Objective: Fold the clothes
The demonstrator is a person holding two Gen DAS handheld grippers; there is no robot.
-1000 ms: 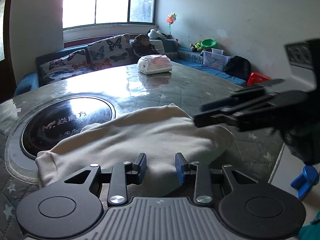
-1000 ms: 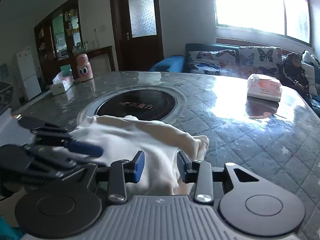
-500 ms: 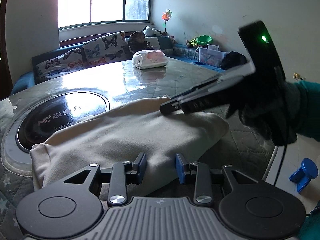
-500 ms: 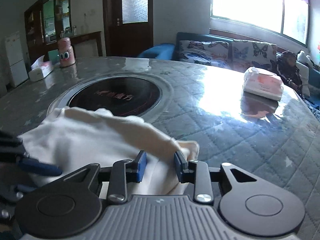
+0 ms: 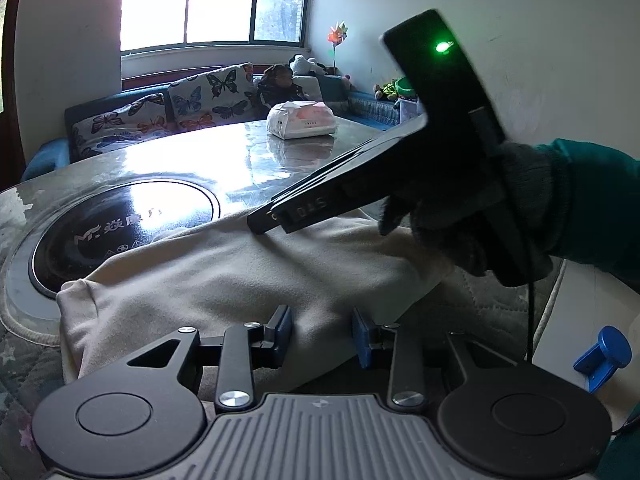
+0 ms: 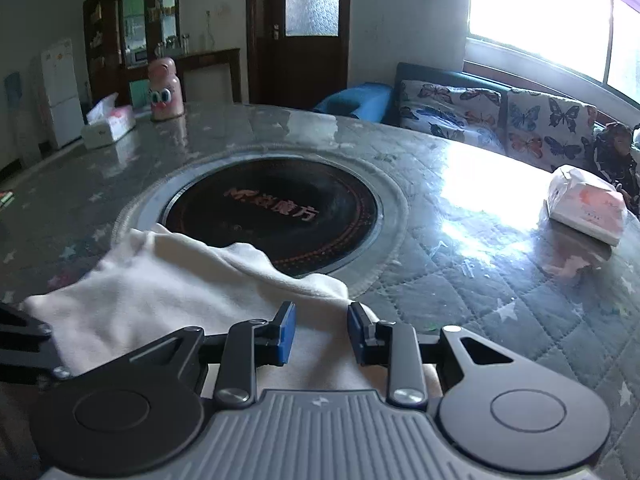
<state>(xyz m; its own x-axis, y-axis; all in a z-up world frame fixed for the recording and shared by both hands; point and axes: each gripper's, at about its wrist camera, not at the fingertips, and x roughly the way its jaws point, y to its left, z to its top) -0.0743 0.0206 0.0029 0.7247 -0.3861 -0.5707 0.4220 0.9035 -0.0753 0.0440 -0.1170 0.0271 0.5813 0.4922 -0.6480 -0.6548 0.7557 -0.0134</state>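
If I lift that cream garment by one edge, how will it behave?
The cream garment lies in soft rounded folds, so it will likely droop and unfold. It looks thick and fleecy, probably light but bulky. On the glossy table it may slide easily.

Your left wrist camera sits low and close over the cream garment, facing the window and sofa. Your right wrist camera faces the door and cupboards. Both share the garment, round hob and tissue pack.

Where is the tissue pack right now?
In the right wrist view the tissue pack lies at the table's far right edge, right of the black round cooktop.
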